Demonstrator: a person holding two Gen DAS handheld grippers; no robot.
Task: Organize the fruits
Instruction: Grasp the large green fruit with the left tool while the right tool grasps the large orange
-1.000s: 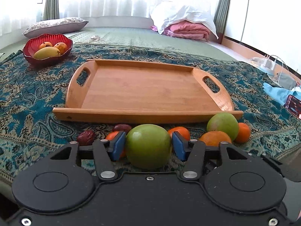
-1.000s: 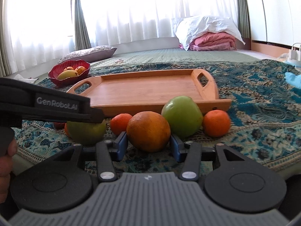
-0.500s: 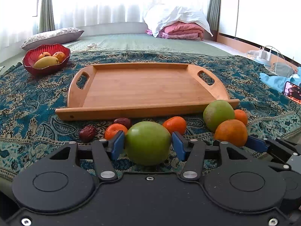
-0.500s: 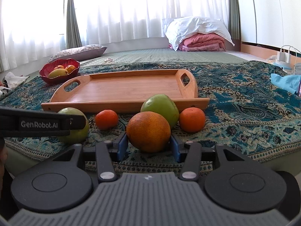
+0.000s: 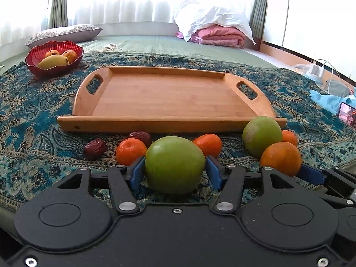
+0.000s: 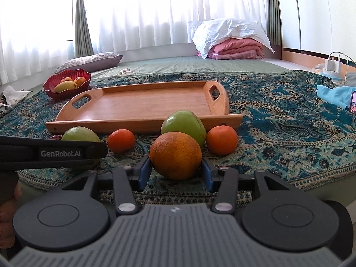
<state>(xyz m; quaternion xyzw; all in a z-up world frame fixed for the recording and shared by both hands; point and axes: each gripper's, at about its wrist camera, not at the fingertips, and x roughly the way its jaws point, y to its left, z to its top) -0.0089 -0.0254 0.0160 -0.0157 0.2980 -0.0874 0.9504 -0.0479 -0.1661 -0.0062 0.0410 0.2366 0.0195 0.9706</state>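
Observation:
My left gripper (image 5: 174,173) is shut on a green apple (image 5: 174,164), its blue pads against both sides. My right gripper (image 6: 175,170) is shut on a large orange (image 6: 175,155), which also shows in the left wrist view (image 5: 280,158). A bare wooden tray (image 5: 169,98) lies just beyond the fruit row. On the cloth in front of it lie a second green apple (image 5: 261,135), small tangerines (image 5: 130,150) (image 5: 208,144) (image 6: 222,140) and two dark red dates (image 5: 95,148).
A red bowl (image 5: 53,66) with a mango and other fruit sits at the far left. A patterned teal cloth (image 5: 33,115) covers the surface. Folded bedding (image 5: 218,33), a pillow (image 5: 64,33), chargers (image 5: 316,69) and a phone (image 5: 347,115) lie around.
Both grippers have risen and drawn back a little with their fruit. The orange now sits apart from the second apple. The view of the tray has widened.

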